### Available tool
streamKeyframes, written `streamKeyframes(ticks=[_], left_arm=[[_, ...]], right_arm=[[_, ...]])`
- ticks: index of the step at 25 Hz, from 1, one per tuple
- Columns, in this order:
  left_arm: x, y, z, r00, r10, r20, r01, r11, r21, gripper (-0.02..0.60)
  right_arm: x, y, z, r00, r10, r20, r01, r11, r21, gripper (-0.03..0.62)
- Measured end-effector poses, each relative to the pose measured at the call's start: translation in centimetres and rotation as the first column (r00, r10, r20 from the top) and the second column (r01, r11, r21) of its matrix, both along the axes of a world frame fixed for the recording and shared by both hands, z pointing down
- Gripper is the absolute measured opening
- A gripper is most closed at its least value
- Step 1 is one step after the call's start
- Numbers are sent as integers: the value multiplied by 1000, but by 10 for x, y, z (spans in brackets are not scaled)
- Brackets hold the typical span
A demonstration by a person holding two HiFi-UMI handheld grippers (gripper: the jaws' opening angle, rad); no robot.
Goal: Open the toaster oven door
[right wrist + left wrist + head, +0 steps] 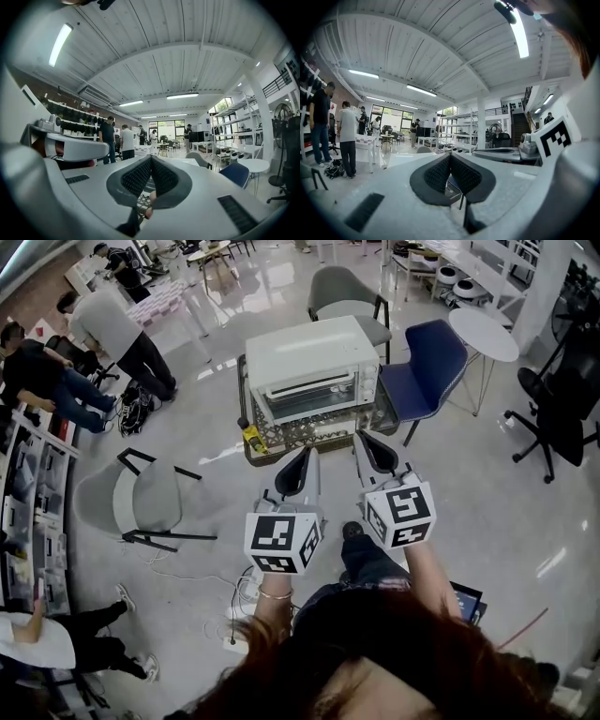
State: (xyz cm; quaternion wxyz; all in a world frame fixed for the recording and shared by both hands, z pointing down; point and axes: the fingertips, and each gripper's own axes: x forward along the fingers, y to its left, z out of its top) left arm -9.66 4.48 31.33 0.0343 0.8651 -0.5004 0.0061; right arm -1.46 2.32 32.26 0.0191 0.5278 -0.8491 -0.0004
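Note:
The white toaster oven [309, 364] stands on a low patterned table [281, 439], its glass door [314, 402] closed and facing me, with a pale handle [314, 386] along the door's top. My left gripper [307, 452] and right gripper [359, 436] are held side by side in front of the table's near edge, pointing level at the oven and short of touching it. In the left gripper view the dark pads [440, 174] meet at the tips with nothing between them. The right gripper view shows its pads [138, 177] pressed together the same way, empty.
A blue chair [427, 367] and a grey chair [345, 294] stand right of and behind the oven. A tipped grey chair [141, 501] lies at the left. A round white table [483, 334] and a black office chair [558, 409] are at the right. People [108, 324] stand far left.

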Motion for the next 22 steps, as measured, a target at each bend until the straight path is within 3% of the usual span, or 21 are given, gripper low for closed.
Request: streamKeyframes(ticks=[6,13,22], left_arm=[[-13,-29,-3,1000,3,3,-3,1000,-5,15],[15,-66,7,1000,-10,8,10,1000,-22,15],[13,-109,4,1000,-19,4,19,999,-33,15]], right_arm=[[-16,-31,1,1000,1,2,-1,1000,-15,2],[12,-71,16,1000,1,2,-1,999,-49,2],[6,-113,20,1000,-23,10,24,995,-95,2]])
